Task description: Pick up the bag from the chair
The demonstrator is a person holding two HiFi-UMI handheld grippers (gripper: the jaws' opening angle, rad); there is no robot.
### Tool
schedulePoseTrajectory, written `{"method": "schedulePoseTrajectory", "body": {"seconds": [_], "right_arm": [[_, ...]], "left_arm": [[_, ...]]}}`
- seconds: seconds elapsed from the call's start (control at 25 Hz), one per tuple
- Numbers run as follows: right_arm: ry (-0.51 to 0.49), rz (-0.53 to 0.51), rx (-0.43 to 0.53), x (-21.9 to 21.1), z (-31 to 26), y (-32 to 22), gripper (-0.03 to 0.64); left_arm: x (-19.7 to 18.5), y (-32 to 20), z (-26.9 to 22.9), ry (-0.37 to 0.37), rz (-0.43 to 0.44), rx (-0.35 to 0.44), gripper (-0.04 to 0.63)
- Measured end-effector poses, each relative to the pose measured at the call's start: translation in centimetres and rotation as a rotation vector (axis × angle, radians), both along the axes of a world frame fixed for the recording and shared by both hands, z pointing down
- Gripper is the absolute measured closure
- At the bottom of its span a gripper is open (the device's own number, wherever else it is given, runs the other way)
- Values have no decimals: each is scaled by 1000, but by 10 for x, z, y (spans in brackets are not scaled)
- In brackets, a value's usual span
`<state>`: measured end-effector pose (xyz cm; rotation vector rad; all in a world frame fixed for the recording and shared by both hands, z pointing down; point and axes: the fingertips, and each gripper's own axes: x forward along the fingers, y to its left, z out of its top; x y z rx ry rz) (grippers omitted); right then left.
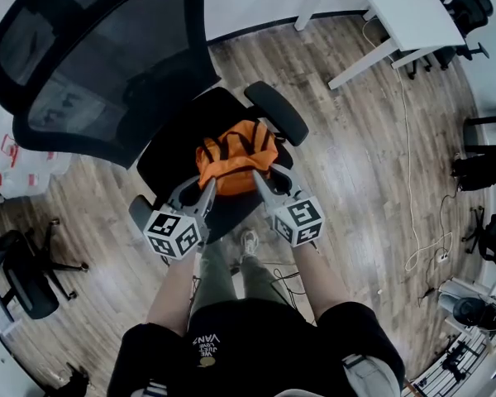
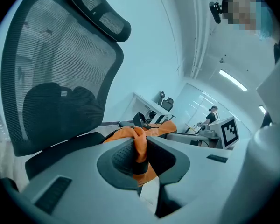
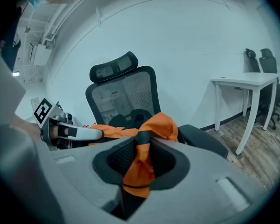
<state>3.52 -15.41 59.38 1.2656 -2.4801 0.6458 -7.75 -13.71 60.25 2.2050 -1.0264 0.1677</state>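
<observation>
Orange cloth with black straps and trim makes up the bag (image 1: 236, 157), which is soft, crumpled and bunched up between two grips. At the left of the head view stands the black chair (image 1: 91, 64), its tall mesh back rising over a dark seat. The left gripper (image 1: 205, 190) comes in over the seat's front edge, its jaws clamped on a fold of the bag's left side. Its own view shows orange cloth and a black band pinched between the pads. The bag is over the front of the seat, just beside the armrest (image 1: 279, 112). Whether it touches the seat I cannot tell. The right gripper (image 1: 259, 180) is closed on the bag's right side, squeezing a wad of orange cloth crossed by a black strap. A white desk (image 1: 401, 11) stands well apart at the upper right.
</observation>
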Motion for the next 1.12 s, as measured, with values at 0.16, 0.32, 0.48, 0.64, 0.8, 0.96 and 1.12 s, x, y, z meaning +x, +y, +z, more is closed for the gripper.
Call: {"method": "schedulePoseTrajectory", "body": {"seconds": [0.16,0.32,0.48,0.64,0.8,0.96,1.12], "right_arm": [[-2,6,14,-1,-13,7,535],[-8,15,26,3,-27,14,534],[-14,22,43,4,-42,22,534],[-23,27,65,7,-60,27,535],[-31,25,92,8,-79,29,535],[-49,23,124,10,-101,33,534],[-68,27,149,11,-121,36,534]], "left_arm": [[-2,6,-12,5,0,16,529],[1,12,-25,9,2,32,529],[2,17,-41,12,10,58,529],[4,21,-60,14,12,91,529],[5,23,-79,17,9,124,529],[6,24,-101,19,9,162,529],[6,26,-124,21,10,201,529]]}}
